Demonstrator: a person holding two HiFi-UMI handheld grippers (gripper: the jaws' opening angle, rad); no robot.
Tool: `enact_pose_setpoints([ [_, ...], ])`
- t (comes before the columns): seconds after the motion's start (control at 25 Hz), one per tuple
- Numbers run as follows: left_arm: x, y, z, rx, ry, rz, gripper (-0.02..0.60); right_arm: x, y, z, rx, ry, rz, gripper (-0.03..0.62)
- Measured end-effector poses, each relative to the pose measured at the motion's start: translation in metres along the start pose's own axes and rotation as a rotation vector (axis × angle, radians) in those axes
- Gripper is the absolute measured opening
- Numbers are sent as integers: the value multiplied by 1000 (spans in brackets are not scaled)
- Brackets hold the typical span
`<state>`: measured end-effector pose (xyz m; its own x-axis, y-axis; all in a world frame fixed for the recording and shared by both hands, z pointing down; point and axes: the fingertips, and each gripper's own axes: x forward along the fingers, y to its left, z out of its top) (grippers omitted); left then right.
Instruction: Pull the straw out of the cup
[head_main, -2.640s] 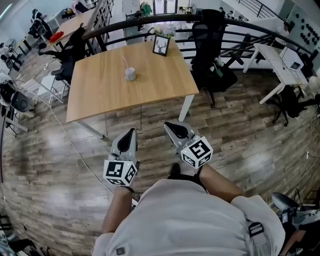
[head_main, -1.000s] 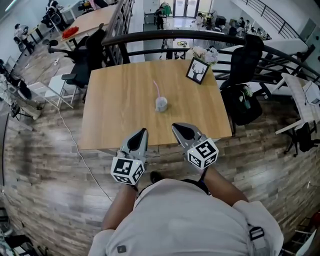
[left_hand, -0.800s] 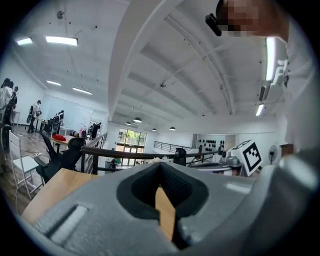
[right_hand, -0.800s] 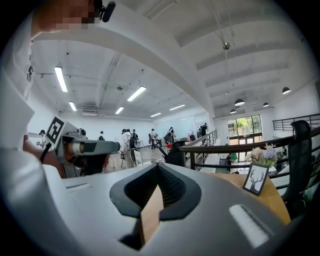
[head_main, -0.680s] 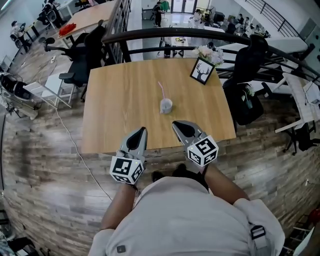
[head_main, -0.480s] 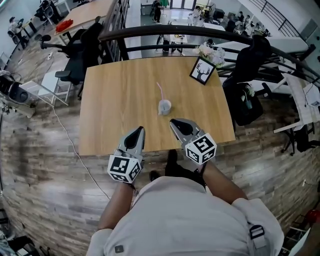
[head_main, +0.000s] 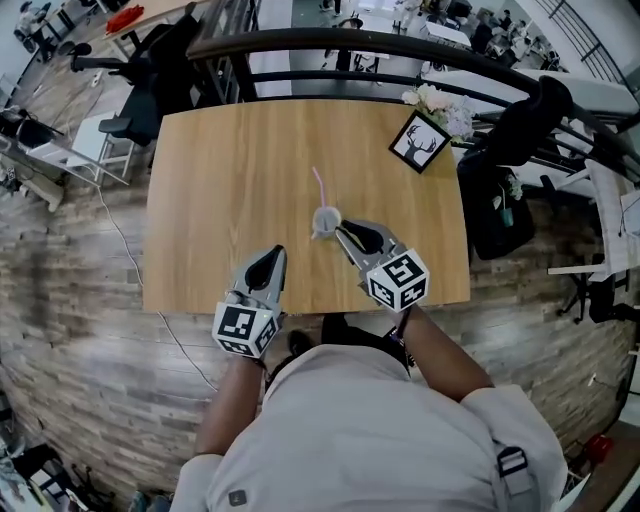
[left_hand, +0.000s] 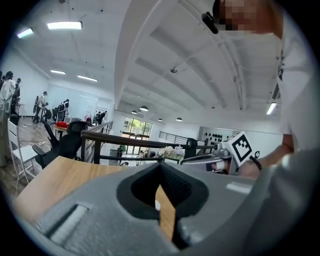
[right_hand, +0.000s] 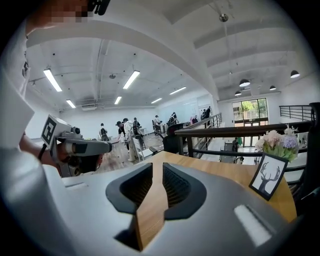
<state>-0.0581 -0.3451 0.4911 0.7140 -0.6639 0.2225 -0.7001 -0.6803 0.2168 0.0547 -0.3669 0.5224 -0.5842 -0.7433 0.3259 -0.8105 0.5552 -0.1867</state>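
Notably, the straw (head_main: 319, 187) stood in the cup (head_main: 326, 222) at mid-table (head_main: 220, 150), leaning away and slightly left. The right gripper (head_main: 342, 231) pointed at the cup from just beside it, jaws opening, empty; the left gripper (head_main: 274, 254), jaws together, hung over the near edge.

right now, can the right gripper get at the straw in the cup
Probably yes: the right gripper sits close beside the cup, jaws opening with nothing between them, and the straw sticks up unobstructed.
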Motion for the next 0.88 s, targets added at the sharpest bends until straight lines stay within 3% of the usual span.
enact_pose_setpoints([
  [0.28,47,29,-24,-55,50,39,3,44,-49,-26,8,99,36,101],
  [0.88,96,66,-76,-114,129,101,3,119,-100,-92,89,252,98,112],
])
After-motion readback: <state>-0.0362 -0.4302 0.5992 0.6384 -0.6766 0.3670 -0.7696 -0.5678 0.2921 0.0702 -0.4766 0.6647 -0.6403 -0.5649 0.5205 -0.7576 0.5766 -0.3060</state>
